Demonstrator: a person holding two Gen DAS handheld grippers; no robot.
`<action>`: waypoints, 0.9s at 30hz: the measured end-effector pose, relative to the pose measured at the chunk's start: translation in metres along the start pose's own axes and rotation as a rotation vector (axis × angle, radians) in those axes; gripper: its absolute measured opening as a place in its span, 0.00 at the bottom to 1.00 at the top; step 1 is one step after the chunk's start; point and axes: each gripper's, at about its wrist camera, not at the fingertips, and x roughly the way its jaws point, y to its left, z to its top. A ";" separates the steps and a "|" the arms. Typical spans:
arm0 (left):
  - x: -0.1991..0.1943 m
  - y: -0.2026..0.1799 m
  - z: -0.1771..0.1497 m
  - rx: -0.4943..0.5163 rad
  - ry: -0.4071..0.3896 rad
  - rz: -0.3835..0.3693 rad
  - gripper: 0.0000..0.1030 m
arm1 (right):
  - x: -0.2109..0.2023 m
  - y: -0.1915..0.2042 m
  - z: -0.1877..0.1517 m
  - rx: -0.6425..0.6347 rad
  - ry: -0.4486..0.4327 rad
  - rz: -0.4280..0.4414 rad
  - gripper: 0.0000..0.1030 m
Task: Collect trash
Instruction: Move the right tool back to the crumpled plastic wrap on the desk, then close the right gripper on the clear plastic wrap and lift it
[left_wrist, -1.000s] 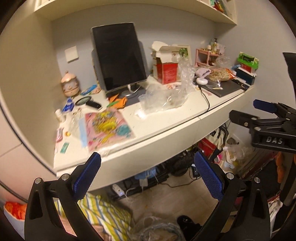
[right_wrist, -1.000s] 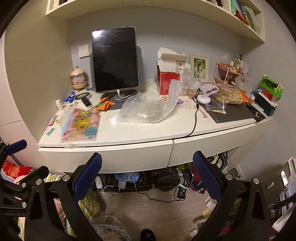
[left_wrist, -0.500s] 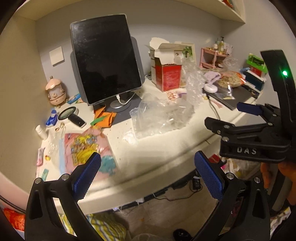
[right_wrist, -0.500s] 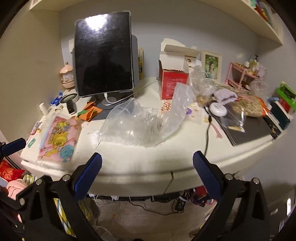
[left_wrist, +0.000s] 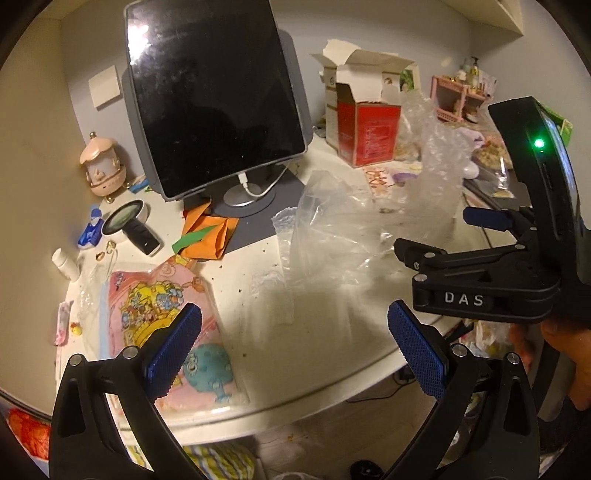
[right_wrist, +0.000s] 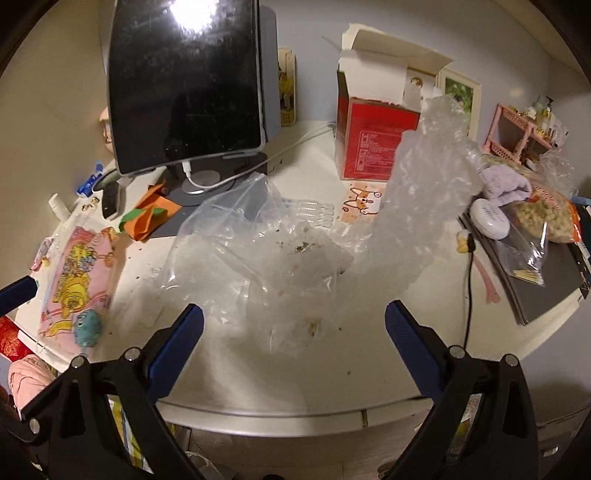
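Both claws hang over the front edge of the white desk. The right gripper has its blue pads wide apart and holds nothing; the left gripper is the same, spread and empty. The trash, a heap of crumpled clear plastic bags, lies in the middle of the desk, just ahead of the right claw at 12 o'clock. From the heap, the tablet on its stand is at 10 o'clock and the red box at 1 o'clock. A pink picture pouch lies under the left claw's left pad.
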 end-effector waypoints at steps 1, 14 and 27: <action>0.004 0.001 0.001 -0.001 0.005 0.000 0.95 | 0.003 -0.001 0.001 -0.001 0.003 0.000 0.93; 0.050 0.009 0.016 -0.044 0.045 0.009 0.95 | 0.043 -0.008 0.015 -0.008 0.043 0.016 0.78; 0.057 0.002 0.011 -0.011 0.050 0.025 0.95 | 0.048 -0.004 0.020 0.005 0.031 0.052 0.42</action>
